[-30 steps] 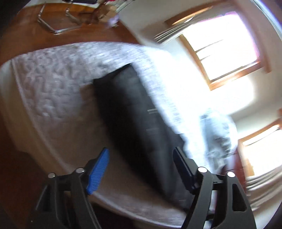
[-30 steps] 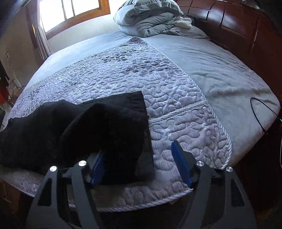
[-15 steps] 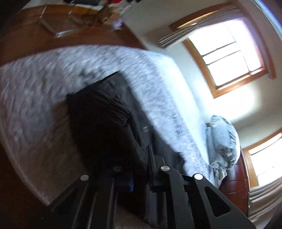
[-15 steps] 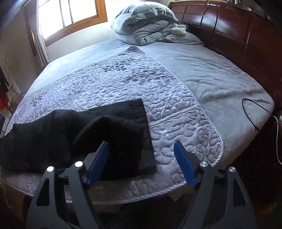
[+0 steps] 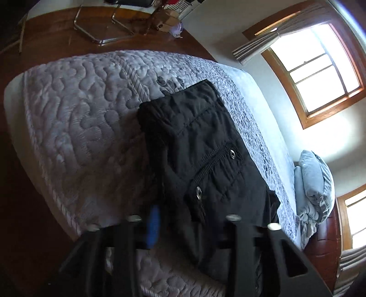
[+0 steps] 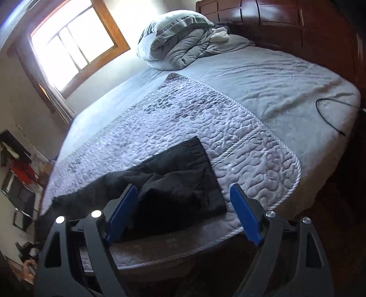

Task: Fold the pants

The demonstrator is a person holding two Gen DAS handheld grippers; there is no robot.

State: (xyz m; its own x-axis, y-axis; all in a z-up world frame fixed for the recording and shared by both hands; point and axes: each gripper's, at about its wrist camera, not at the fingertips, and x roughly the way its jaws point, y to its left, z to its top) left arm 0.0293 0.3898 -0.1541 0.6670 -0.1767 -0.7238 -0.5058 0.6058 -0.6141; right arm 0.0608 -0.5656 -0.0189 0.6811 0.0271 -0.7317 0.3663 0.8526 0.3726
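Black pants point(image 5: 201, 155) lie on the quilted grey bedspread point(image 5: 87, 118), partly doubled over, with a zip pocket and metal snaps facing up. In the left wrist view my left gripper point(image 5: 183, 226) is partly closed, its jaws around the near end of the pants; the cloth covers most of the blue pads point(image 5: 153, 225). In the right wrist view the pants point(image 6: 178, 182) lie near the bed's front edge. My right gripper point(image 6: 183, 210) is open and empty, held just above and in front of the cloth.
A bundled grey comforter point(image 6: 176, 43) sits at the head of the bed by the dark wooden headboard point(image 6: 297, 20). A black cable point(image 6: 329, 114) lies on the right of the sheet. A chrome chair base point(image 5: 100, 29) stands on the wooden floor beyond the bed.
My left gripper went from wide open to closed on the pants, and now stands a little wider around the cloth. My right gripper let go of the pants and drew back open.
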